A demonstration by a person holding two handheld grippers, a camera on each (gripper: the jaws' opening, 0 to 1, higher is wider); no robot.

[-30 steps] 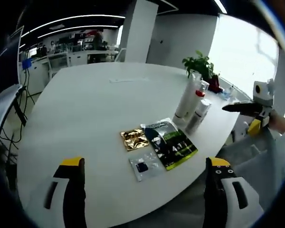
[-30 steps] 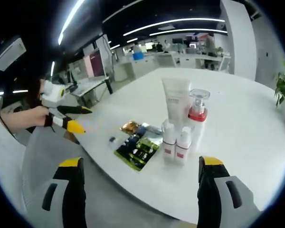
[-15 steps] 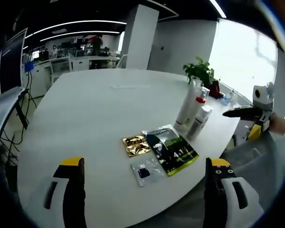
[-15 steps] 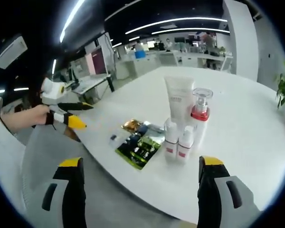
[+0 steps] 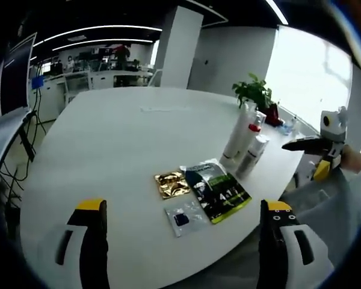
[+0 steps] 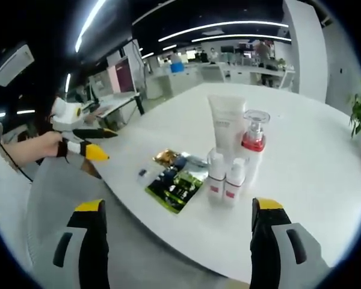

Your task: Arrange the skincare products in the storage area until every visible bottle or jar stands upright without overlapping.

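Note:
On the white table (image 6: 325, 180) stand a tall white tube (image 6: 227, 127), a clear pump bottle with a red collar (image 6: 253, 144) and two small white bottles (image 6: 224, 183), all upright and close together. In the left gripper view the same cluster (image 5: 245, 141) stands at the table's right side. A green-black sachet (image 5: 218, 189), a gold sachet (image 5: 171, 183) and a small clear sachet (image 5: 183, 217) lie flat. My left gripper (image 5: 183, 241) is open, short of the sachets. My right gripper (image 6: 175, 241) is open, off the table's edge in front of the bottles.
A potted plant (image 5: 253, 92) stands at the table's far right edge. The other gripper (image 6: 87, 144), held by a hand, shows at the left of the right gripper view, and the right one (image 5: 316, 147) at the right of the left gripper view. Desks and a white pillar (image 5: 177, 42) lie behind.
Both views shifted only slightly; the bottles and sachets lie where they were, and both grippers stay open.

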